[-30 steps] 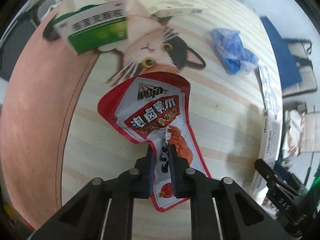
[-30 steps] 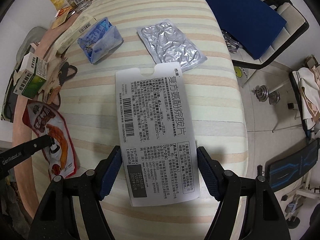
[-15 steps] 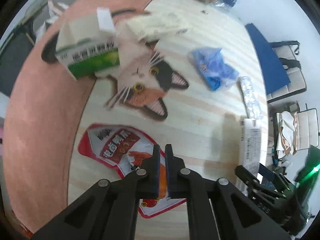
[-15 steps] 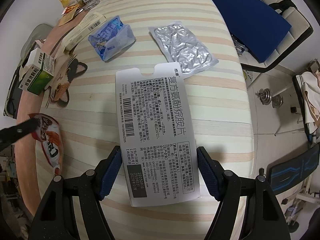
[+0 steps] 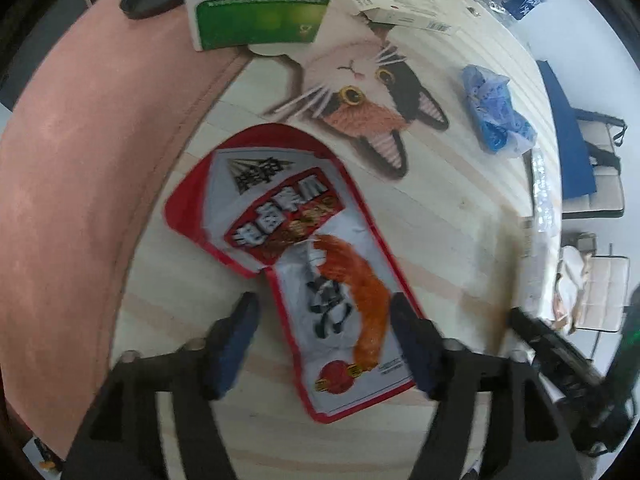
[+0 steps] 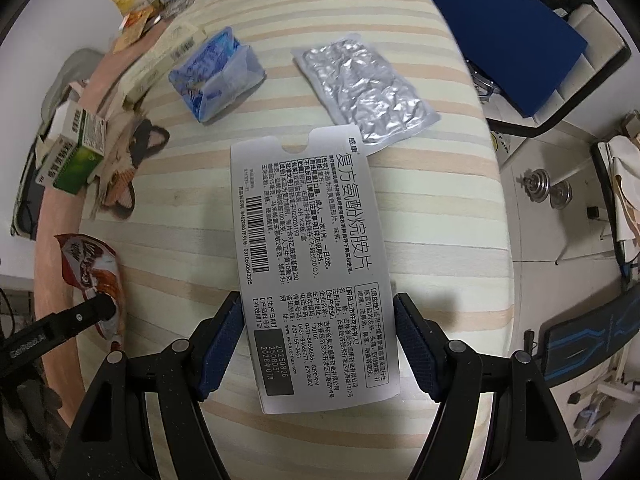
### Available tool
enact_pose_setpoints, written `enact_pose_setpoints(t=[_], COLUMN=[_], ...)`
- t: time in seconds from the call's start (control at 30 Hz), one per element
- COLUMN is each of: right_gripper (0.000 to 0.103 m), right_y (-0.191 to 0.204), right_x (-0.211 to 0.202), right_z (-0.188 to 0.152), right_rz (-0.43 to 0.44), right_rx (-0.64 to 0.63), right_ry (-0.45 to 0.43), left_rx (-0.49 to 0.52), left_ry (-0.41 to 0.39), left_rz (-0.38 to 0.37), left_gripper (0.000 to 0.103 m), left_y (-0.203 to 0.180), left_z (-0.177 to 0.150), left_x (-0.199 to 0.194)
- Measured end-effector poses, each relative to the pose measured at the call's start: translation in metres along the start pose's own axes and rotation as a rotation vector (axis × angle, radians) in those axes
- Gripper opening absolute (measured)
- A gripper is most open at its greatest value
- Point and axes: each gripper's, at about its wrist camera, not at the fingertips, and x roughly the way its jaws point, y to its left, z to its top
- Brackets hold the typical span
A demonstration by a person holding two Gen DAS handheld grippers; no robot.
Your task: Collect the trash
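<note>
Left gripper [image 5: 324,320]: jaws just spreading apart, now standing wide on either side of the snack pouch's lower end, pads clear of its edges; pointing steeply down at the table.
Snack pouch [image 5: 308,264]: red-bordered, lying flat on the striped table cover [image 5: 460,240], between the left fingers, running from 6 o'clock up toward 11 o'clock in the left wrist view; showing at 9 o'clock in the right wrist view, near the pink band of the cover.
Right gripper [image 6: 318,340]: clamping the white printed card by its two long edges, blue pads [image 6: 224,340] pressing on both sides.
White printed card [image 6: 316,264]: held above the table, reaching from between the fingers toward 12 o'clock, barcode along its left side, notch at its far end.
Green medicine box [image 5: 260,8]: standing at 12 o'clock in the left wrist view, on the cat print [image 5: 360,92].
Blue crumpled bag [image 6: 216,76]: lying at 11 o'clock in the right wrist view, apart from the card.
Silver blister pack [image 6: 364,92]: lying at 1 o'clock in the right wrist view, its near corner passing behind the card's top.
White carton [image 5: 400,8]: lying at 1 o'clock in the left wrist view, beside the green box.
</note>
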Motion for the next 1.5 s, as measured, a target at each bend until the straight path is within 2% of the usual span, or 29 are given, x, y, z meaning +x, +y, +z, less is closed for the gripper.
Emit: enact_pose_setpoints(t=[0.1,0.23,0.3,0.33,0.37,0.4,0.5,0.57,0.67,0.93,1.23,1.4,1.5], right_gripper=[0.08,0.083,0.078,0.074,0.075,0.074,0.074,0.074,0.074,0.074,0.074,0.074,0.074], right_y=[0.013,0.022,0.026,0.027,0.027,0.026,0.016,0.012,0.007,0.001,0.013,0.031,0.037], right_x=[0.005,0.009,0.009,0.008,0.007,0.007,0.005,0.003,0.0,-0.016,-0.04,-0.057,-0.068], right_z=[0.001,-0.001,-0.004,-0.006,-0.008,-0.011,-0.021,-0.025,-0.033,-0.033,-0.034,-0.054,-0.073], right_rz=[-0.053,-0.091,-0.107,-0.119,-0.108,-0.104,-0.103,-0.093,-0.067,-0.027,0.05,0.087,0.106], right_rx=[-0.048,-0.078,-0.102,-0.117,-0.127,-0.133,-0.121,-0.109,-0.084,-0.066,-0.069,-0.094,-0.099], right_ry=[0.008,0.006,-0.002,-0.009,-0.013,-0.019,-0.026,-0.031,-0.032,-0.06,-0.096,-0.114,-0.127], left_rx=[-0.052,-0.162,-0.171,-0.15,-0.129,-0.093,0.058,0.124,0.142,0.077,0.116,0.136,0.138], left_ry=[0.024,-0.004,-0.026,-0.038,-0.045,-0.058,-0.109,-0.112,-0.085,-0.074,-0.115,-0.132,-0.135], left_rz=[-0.005,0.142,0.209,0.241,0.262,0.289,0.297,0.282,0.253,0.161,0.1,0.068,0.049], left_gripper=[0.103,0.103,0.103,0.101,0.093,0.083,0.053,0.041,0.035,0.028,0.024,0.023,0.022], left_y=[-0.008,-0.025,-0.034,-0.039,-0.042,-0.047,-0.058,-0.062,-0.062,-0.029,-0.018,-0.008,0.0], left_z=[0.01,0.015,0.014,0.012,0.009,0.004,-0.013,-0.018,-0.02,-0.029,-0.044,-0.073,-0.086], left_x=[0.009,0.021,0.025,0.026,0.027,0.025,0.014,0.007,0.004,-0.013,-0.052,-0.077,-0.077])
